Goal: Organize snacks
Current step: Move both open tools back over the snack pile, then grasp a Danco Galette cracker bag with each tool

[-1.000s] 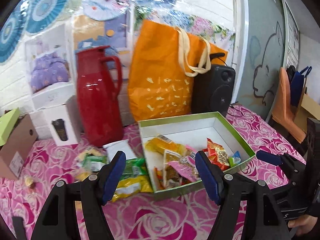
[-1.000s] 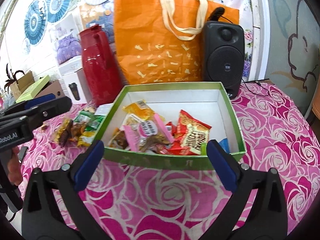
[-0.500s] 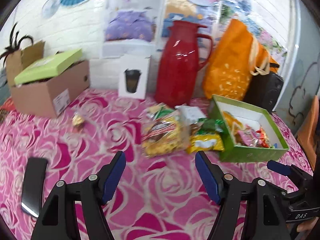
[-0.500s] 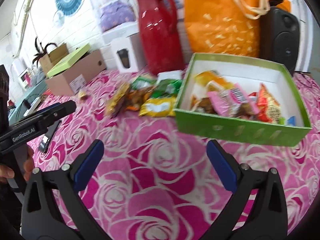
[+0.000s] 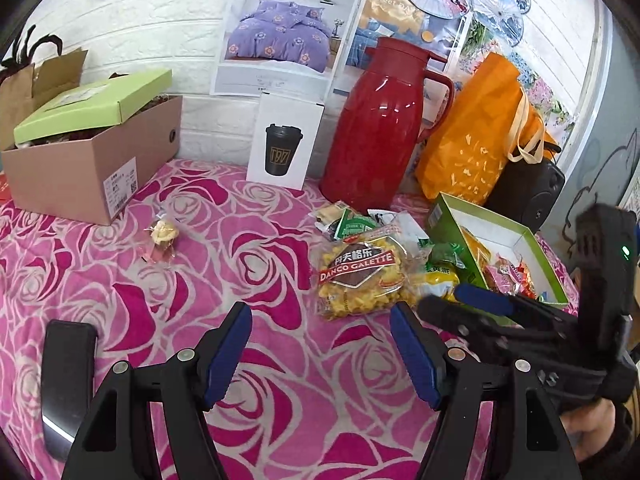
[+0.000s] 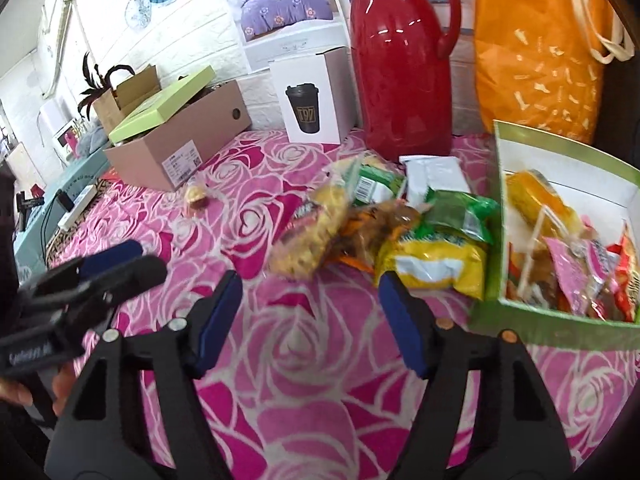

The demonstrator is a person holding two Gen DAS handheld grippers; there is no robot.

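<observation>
Both views have swung left; snack pile (image 6: 360, 232) lies just beyond closing, empty right hand-held gripper (image 6: 310, 320).

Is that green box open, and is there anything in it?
Open: the green box has no lid on, and snack packets lie loose inside on its white bottom.

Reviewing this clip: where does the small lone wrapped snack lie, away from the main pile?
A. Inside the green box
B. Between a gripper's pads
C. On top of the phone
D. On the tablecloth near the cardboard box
D. The lone wrapped snack lies on the rose tablecloth just in front of the cardboard box.
</observation>
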